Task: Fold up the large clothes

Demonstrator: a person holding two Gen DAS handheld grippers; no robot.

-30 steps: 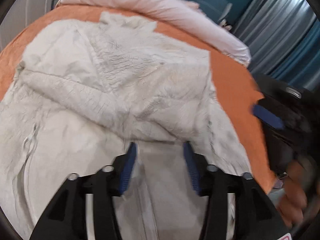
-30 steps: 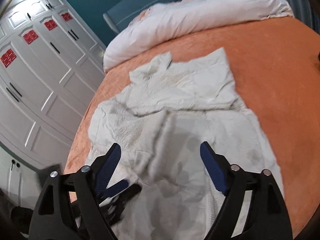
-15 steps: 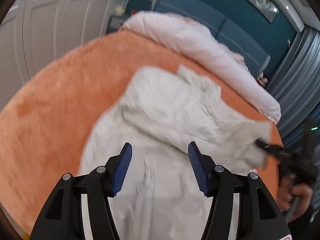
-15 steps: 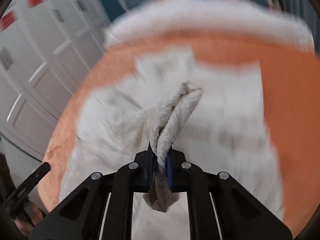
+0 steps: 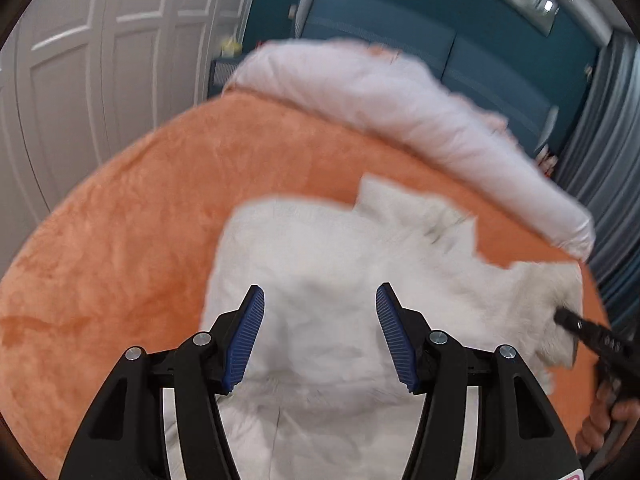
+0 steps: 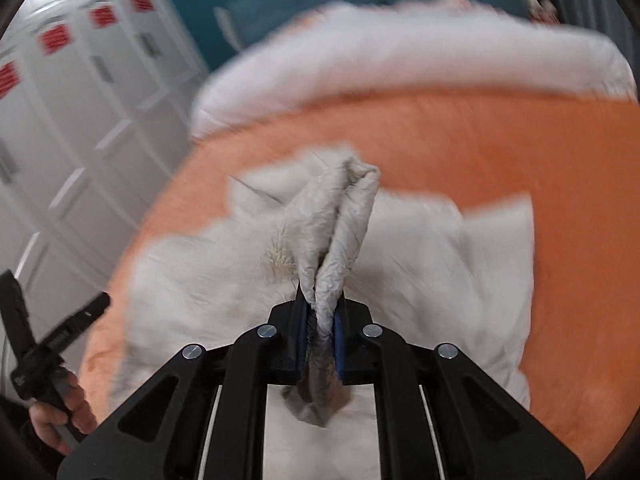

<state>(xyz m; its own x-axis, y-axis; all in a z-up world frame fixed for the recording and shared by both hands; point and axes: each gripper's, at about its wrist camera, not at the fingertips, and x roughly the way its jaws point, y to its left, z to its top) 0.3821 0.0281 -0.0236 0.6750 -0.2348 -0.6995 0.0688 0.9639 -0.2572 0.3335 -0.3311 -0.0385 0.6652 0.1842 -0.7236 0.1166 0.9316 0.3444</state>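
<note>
Right, mid-fold: my right gripper (image 6: 320, 320) is clamped on a bunched edge of the white jacket (image 5: 340, 272) on the orange bed (image 5: 120, 240), left gripper (image 5: 320, 328) apart w/ nothing held, so next I'd carry it toward 12 o'clock & lay it flat.

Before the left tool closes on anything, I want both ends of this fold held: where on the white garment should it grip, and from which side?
Probably the garment's free left edge on the orange bedspread. It lies flat and unpinned, so the open left tool could slide one finger under from the bedspread side. The right tool already pinches a bunched fold.
</note>
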